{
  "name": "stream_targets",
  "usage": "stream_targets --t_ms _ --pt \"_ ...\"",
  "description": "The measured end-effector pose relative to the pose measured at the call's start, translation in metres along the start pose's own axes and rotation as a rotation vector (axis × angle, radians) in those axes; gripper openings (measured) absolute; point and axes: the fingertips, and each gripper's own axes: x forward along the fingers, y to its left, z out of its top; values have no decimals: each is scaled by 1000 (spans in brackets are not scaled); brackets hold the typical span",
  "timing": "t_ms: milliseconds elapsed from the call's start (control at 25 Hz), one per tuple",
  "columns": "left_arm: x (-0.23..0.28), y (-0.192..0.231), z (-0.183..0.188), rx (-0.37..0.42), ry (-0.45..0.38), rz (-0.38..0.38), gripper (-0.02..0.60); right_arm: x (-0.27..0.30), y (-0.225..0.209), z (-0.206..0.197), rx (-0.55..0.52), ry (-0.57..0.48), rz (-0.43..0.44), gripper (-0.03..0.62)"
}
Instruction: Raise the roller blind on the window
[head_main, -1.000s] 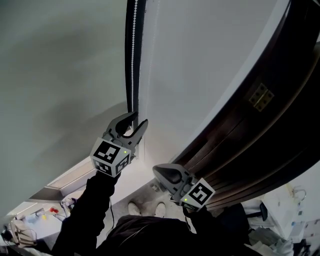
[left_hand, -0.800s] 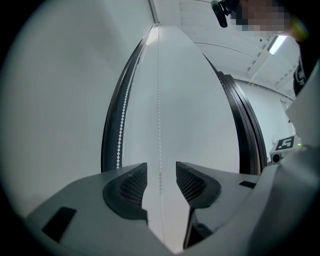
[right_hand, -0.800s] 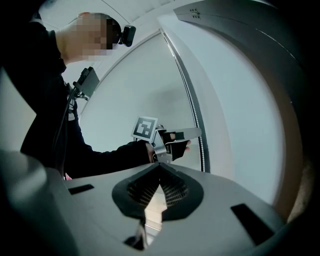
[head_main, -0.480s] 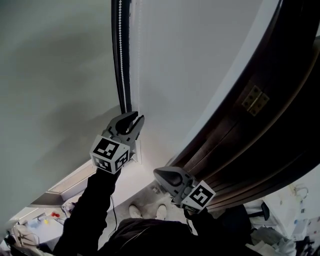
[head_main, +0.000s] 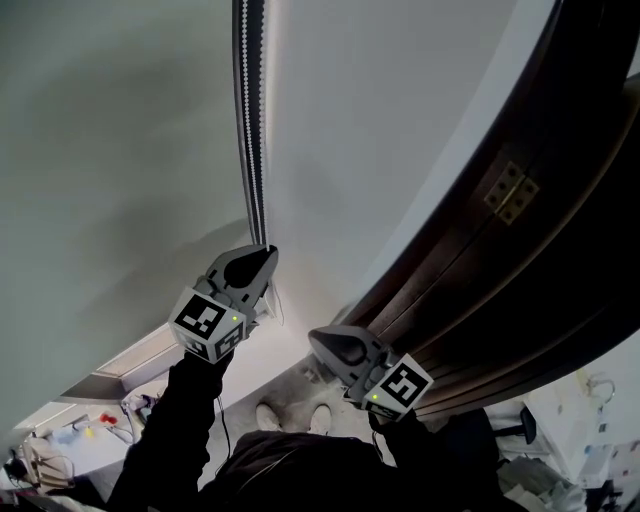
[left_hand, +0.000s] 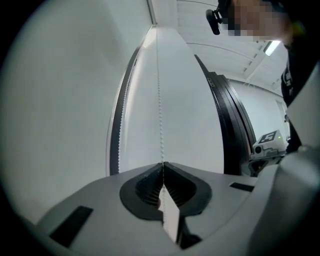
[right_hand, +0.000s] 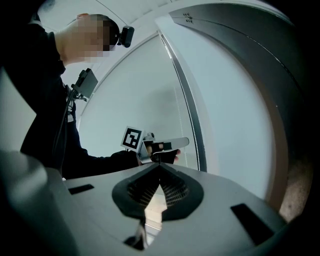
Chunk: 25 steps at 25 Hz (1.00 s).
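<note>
The roller blind (head_main: 120, 150) fills your left side, and its bead chain (head_main: 250, 130) runs vertically along its right edge. Your left hand-held gripper (head_main: 265, 250) is held out level and has just closed on that chain. Your right hand-held gripper (head_main: 320, 340) sits lower, level, with its jaws together and empty

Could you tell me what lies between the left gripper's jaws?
Left gripper view: the bead chain, on which the left gripper has just closed.
</note>
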Motion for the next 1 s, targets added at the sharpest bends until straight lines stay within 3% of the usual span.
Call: stream_targets --t_ms 120,280,680,840,1000 --pt "-15 -15 -2 -59 -18 -36 11 1 4 3 -12 -9 13 3" --pt "-33 -27 -5 -51 -17 4 11 1 10 7 -5 -23 29 3" --pt "-60 -77 -52 -82 -5 -1 9 4 21 21 -37 -12 106 6" --pt "-68 -94 -74 -112 -13 -22 9 14 30 34 -22 4 197 145" --pt "-79 -108 -104 -131 15 -31 9 23 37 53 -28 -8 252 167"
